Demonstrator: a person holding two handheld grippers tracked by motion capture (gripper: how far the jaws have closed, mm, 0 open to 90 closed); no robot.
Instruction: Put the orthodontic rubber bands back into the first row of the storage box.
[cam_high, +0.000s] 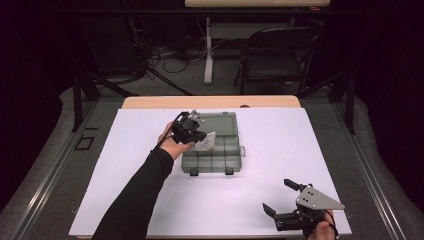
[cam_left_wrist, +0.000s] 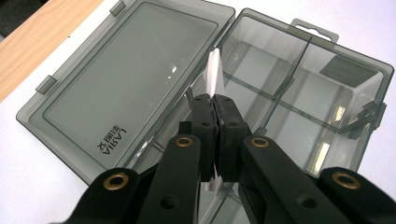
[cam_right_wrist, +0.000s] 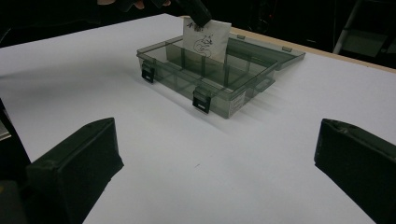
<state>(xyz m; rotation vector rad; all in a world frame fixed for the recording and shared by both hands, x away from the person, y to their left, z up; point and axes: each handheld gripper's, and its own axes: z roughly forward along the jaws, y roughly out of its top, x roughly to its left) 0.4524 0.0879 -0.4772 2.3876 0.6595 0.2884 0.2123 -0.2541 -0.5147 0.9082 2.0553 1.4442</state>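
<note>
Nearest the person, the right gripper (cam_high: 287, 200) rests with jaws wide and empty. Farther off, the left gripper (cam_high: 202, 136) pinches a white card (cam_high: 207, 142) over the open smoky box (cam_high: 235, 157). Slanted, the card may catch a divider (cam_left_wrist: 292, 77) and bend.

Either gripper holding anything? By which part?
Left gripper pinches a thin white card with a black drawing by its top edge, above the open smoky plastic compartment box. Right gripper: open, empty.
</note>
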